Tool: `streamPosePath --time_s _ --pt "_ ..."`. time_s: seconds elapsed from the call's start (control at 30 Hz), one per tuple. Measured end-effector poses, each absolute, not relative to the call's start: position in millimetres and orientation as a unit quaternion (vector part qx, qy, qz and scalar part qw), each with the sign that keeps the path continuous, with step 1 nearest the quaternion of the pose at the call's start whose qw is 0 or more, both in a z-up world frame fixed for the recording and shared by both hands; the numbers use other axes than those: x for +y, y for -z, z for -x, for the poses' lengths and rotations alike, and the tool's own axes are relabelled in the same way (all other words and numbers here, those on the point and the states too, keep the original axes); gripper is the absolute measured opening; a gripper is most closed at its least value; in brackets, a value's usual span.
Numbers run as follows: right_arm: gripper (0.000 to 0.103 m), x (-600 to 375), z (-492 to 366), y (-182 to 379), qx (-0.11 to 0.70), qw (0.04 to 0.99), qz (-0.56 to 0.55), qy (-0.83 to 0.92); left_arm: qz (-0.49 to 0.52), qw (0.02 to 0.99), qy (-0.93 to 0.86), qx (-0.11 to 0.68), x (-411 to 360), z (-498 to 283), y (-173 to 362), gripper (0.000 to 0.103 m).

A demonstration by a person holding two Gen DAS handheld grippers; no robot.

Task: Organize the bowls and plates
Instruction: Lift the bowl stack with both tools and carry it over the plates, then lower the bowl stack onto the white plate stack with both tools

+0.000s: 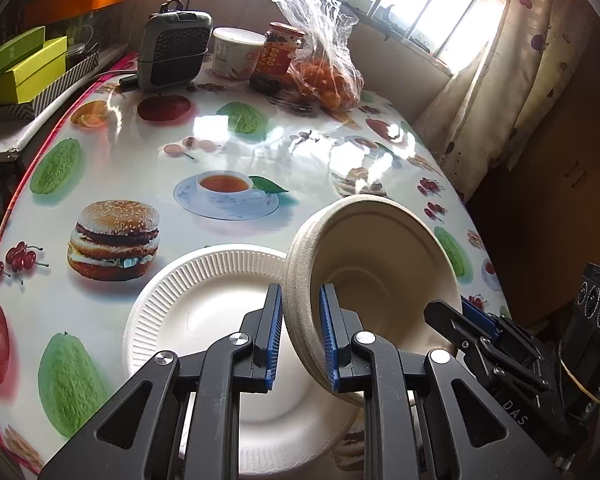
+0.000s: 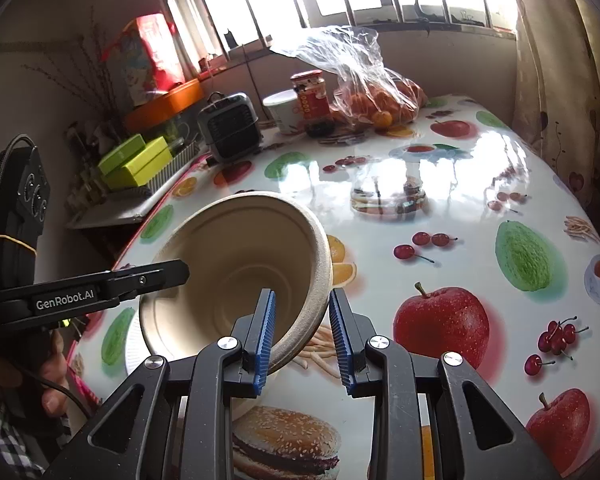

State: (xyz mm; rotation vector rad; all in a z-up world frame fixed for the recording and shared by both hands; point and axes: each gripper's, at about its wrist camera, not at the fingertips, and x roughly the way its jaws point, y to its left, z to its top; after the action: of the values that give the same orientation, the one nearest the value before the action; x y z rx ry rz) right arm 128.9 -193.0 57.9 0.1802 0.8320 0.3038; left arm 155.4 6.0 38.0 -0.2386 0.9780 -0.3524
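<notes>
On the left, the white plate [image 1: 204, 320] lies flat on the bench [image 1: 148, 152], near its front edge, with the burger print just beyond it. The left gripper [image 1: 298, 336] has its jaws drawn narrow on the left rim of the tan bowl [image 1: 380, 264], one blue pad outside the wall and one inside. The bowl is tipped, its mouth facing the person, and it hangs above the right part of the plate rather than sitting in it. Further right, the right gripper [image 2: 302, 334] has its jaws narrow around the opposite rim; the inner pad sits against the wall, though I cannot tell whether the outer one presses.

To my eye the step is seating the bowl on the plate. Done well, both hands would level the rim together, centre the bowl over the plate's well, lower it until the base rests flat, and only then loosen. Letting one side go early could let it roll off toward the bench edge.
</notes>
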Motion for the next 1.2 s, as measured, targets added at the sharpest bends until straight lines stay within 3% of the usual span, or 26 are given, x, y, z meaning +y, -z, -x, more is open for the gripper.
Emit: streamPosePath --time_s 1.2 --pt "0.027 -128 -145 -45 0.426 0.879 -0.054 -0.207 0.149 0.863 0.106 0.471 73 -143 -23 0.019"
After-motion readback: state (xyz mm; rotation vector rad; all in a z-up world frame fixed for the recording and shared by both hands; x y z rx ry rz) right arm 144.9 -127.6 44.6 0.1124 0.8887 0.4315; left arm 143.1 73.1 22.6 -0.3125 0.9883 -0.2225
